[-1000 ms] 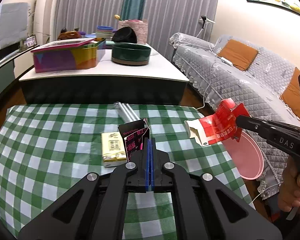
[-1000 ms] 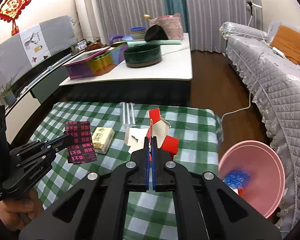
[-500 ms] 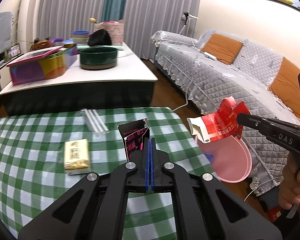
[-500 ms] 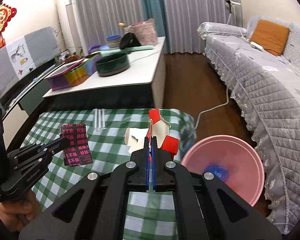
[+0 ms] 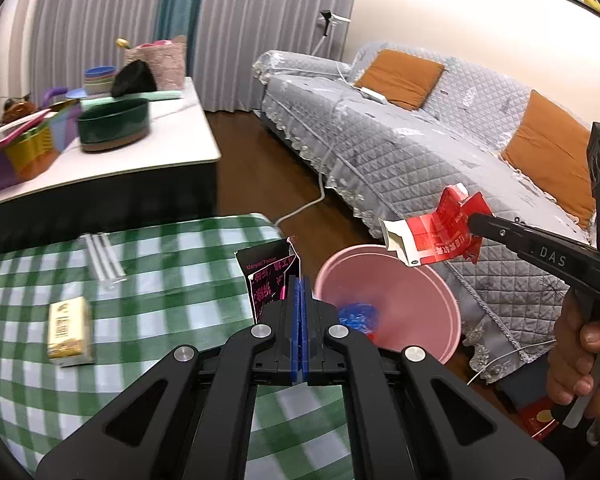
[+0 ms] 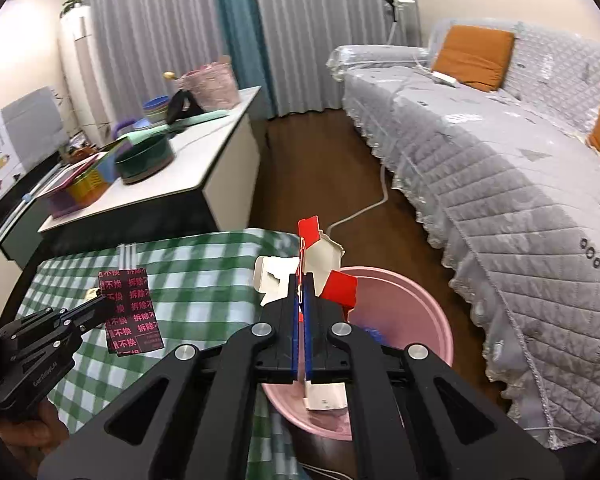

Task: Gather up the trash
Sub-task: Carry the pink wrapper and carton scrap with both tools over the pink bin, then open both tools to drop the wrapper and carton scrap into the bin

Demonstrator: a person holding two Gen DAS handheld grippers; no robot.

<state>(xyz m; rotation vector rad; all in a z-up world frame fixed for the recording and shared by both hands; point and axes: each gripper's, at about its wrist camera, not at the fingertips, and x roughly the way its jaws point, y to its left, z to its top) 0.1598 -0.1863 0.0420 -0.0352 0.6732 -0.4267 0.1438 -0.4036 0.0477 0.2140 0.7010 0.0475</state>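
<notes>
We are holding a flattened red-and-white carton pinched in our right gripper, hanging over the near rim of the pink basin on the floor. Our left gripper is clamping a black-and-pink packet, still over the checked tablecloth, the basin lying just right of it. A yellow box and straws are waiting behind.

Home living room: sofa, curtains.
</notes>
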